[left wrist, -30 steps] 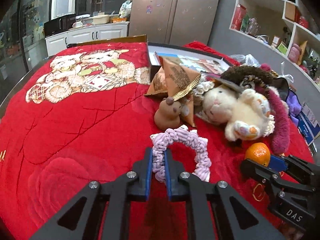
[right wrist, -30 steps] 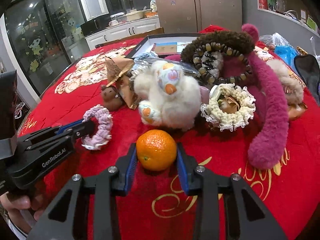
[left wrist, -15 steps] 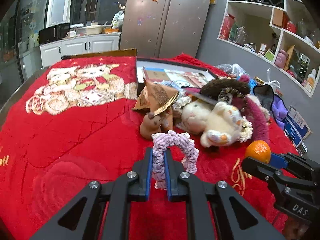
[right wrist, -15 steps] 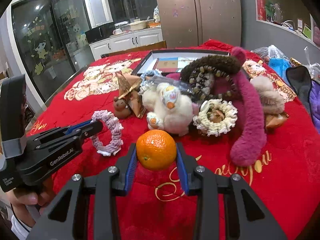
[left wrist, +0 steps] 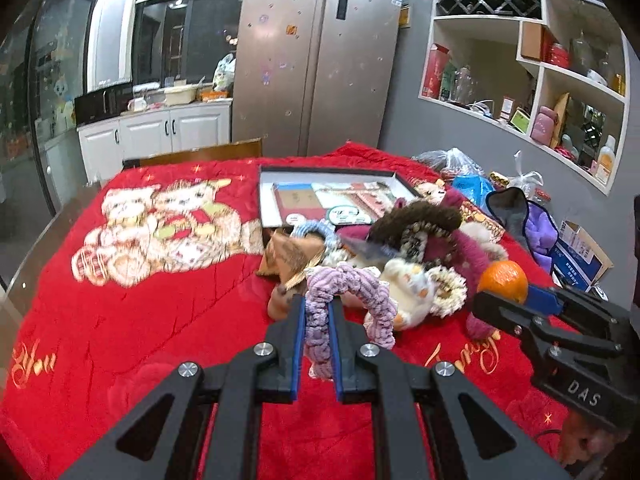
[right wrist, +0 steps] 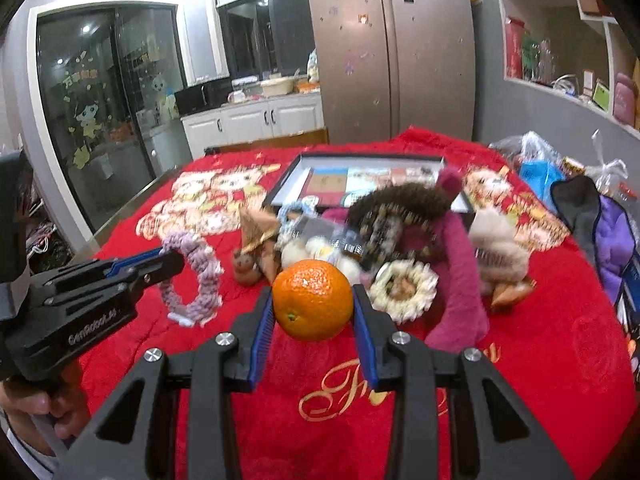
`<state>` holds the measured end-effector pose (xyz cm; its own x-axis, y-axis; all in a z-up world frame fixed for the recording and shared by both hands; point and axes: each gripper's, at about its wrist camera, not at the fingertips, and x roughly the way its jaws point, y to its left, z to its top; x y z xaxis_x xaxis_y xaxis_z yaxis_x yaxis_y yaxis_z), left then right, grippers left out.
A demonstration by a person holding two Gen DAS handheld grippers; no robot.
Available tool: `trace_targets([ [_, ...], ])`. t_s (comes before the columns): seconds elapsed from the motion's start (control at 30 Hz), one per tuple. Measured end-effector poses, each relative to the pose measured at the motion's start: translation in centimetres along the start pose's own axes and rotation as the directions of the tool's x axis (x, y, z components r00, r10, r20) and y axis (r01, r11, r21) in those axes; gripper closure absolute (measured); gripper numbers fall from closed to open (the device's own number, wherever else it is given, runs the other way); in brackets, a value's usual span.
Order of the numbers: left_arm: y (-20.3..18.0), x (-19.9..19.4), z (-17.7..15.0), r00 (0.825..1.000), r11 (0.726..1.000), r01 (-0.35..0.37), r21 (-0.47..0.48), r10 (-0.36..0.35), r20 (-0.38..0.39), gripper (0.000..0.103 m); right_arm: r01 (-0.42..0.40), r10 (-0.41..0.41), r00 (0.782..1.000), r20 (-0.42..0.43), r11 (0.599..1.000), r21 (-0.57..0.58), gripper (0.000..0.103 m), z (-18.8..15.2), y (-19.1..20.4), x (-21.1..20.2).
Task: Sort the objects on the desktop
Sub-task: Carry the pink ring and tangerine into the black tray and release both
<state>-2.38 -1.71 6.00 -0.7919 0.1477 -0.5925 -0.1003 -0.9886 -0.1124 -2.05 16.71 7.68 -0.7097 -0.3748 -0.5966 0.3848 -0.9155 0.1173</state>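
The left claw (left wrist: 318,320) is nearly closed, its blue pads pinching one side of a pale purple rope ring (left wrist: 348,304); the rest of the ring arches up and off to the claw's right, clear of the red cloth (left wrist: 140,320) that covers the bench. The right claw (right wrist: 313,312) stands about half open, clamped on an orange (right wrist: 313,300) that fills the gap between its pads and hangs above the cloth.

Just beyond both claws lies a heap of things: a white plush (left wrist: 408,292) ahead and right of the left claw, a cream frilly ring (right wrist: 402,286) just past the orange to its right, a small brown toy (right wrist: 245,272) to its left, a folded brown paper piece (left wrist: 292,256) behind that, and a long magenta plush (right wrist: 456,280) curving off right. Further out, behind the heap, an open flat box (left wrist: 332,196) sits on the cloth. Far right of the right claw lies a purple bag (right wrist: 616,240).
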Motion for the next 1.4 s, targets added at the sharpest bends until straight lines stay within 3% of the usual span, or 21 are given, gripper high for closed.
trace_targets([
  [0.3,-1.4,0.7,3.8,0.999,1.000,0.029,0.005,-0.029,0.018,0.092,0.040,-0.037,0.997,0.062,0.998,-0.052,0.065,4.9,-0.7,0.1],
  [0.47,-1.8,2.3,7.0,0.999,0.999,0.029,0.021,-0.029,0.018,0.092,0.019,-0.015,0.998,0.066,0.998,-0.066,0.065,7.9,-1.1,1.3],
  [0.7,-1.4,4.9,10.3,0.998,0.998,0.064,0.008,-0.065,0.014,0.092,0.071,-0.064,0.996,0.069,0.992,-0.100,0.065,11.4,-1.1,4.1],
  [0.93,-0.9,9.1,12.4,0.999,0.999,0.047,0.012,-0.047,-0.022,0.092,0.089,-0.081,0.994,0.077,0.990,-0.106,0.065,15.1,-2.7,7.6],
  [1.17,0.2,15.5,15.1,0.996,0.999,0.047,0.002,-0.046,-0.073,0.092,0.100,-0.098,0.995,0.037,0.992,-0.076,0.065,18.2,-5.4,13.8],
  [1.4,1.7,23.3,16.2,0.981,0.998,0.056,-0.031,-0.061,-0.185,0.092,0.125,-0.129,0.985,-0.114,0.991,-0.044,0.065,19.4,-8.7,23.6],
])
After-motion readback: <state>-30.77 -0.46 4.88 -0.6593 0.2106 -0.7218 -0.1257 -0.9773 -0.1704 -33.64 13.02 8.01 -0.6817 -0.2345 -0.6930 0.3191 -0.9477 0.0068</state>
